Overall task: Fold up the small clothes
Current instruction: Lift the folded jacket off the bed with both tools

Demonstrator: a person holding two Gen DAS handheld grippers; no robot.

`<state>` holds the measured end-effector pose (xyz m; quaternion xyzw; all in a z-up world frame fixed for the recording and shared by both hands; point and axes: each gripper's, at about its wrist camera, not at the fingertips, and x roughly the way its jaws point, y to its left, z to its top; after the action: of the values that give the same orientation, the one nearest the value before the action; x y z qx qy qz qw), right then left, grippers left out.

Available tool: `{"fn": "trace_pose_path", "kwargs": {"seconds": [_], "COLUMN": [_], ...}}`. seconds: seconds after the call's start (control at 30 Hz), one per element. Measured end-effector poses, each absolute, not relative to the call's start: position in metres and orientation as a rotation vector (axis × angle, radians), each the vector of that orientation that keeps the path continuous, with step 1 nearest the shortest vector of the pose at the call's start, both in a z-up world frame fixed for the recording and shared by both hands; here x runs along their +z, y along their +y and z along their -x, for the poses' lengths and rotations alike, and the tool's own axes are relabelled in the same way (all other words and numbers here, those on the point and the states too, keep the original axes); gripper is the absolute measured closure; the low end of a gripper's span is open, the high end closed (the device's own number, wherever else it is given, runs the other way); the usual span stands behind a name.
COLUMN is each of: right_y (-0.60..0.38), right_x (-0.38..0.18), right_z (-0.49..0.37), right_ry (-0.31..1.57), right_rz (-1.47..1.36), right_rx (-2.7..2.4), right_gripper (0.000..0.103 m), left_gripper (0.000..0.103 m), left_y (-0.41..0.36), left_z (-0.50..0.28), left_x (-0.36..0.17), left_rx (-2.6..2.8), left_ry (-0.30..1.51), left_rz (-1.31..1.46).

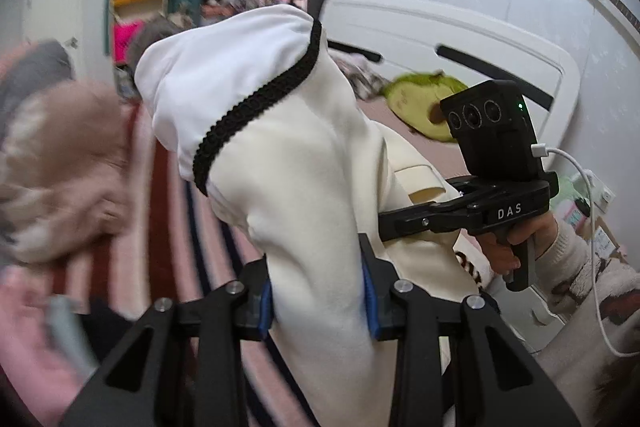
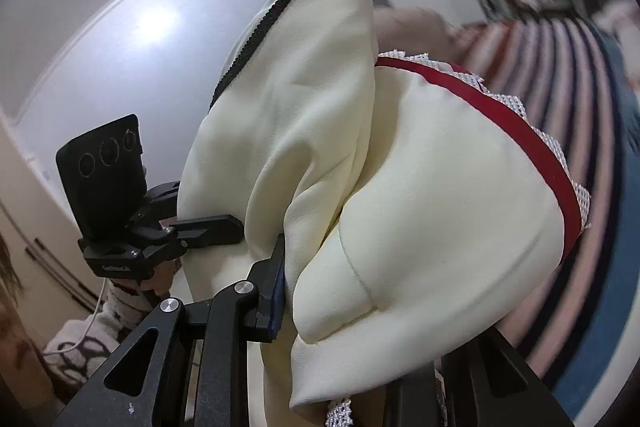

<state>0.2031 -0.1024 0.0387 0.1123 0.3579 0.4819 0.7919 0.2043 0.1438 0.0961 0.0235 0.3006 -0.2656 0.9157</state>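
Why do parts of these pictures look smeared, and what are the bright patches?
Left wrist view: the cream garment is sharp; the pink heap at left is motion-blurred. Right wrist view: glare spots sit on the white headboard, and the striped bedding smears. Both bend at the edges.

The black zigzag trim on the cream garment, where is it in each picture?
Left wrist view: the black trim runs slantwise from upper centre down to the left, across the cream garment.
Right wrist view: it runs down the garment's upper left edge.
Shared landmark: the white headboard behind.
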Motion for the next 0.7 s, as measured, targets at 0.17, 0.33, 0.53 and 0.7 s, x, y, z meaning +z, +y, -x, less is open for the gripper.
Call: {"fn": "trace_pose_path", "kwargs": {"seconds": [0.17, 0.33, 0.53, 0.7], "right_y": [-0.03, 0.048, 0.128, 0.169], "right_x": [0.097, 0.128, 0.132, 0.116], "right_z": [-0.198, -0.196, -0.203, -0.211], "right_ry": [0.667, 0.614, 0.638, 0.702], "right_rz": [-0.179, -0.123, -0.078, -0.039], "right_rx": [1.18, 1.328, 1.458, 1.478], "right_gripper": [0.082, 0.082, 0.082, 0.082], "left_gripper": [0.072, 0.072, 0.073, 0.073], "left_y": [0.219, 0.279, 0.353, 0.401], "left_z": [-0.166, -0.126, -0.1, -0.103], "left_x": [0.159, 0.191, 0.19, 0.164], "left_rx": [-0.401, -0.243, -0.132, -0.095], "left_ry": [0.572, 0.534, 0.535, 0.569], "left_rz": [-0.053, -0.062, 0.029, 0.121]}}
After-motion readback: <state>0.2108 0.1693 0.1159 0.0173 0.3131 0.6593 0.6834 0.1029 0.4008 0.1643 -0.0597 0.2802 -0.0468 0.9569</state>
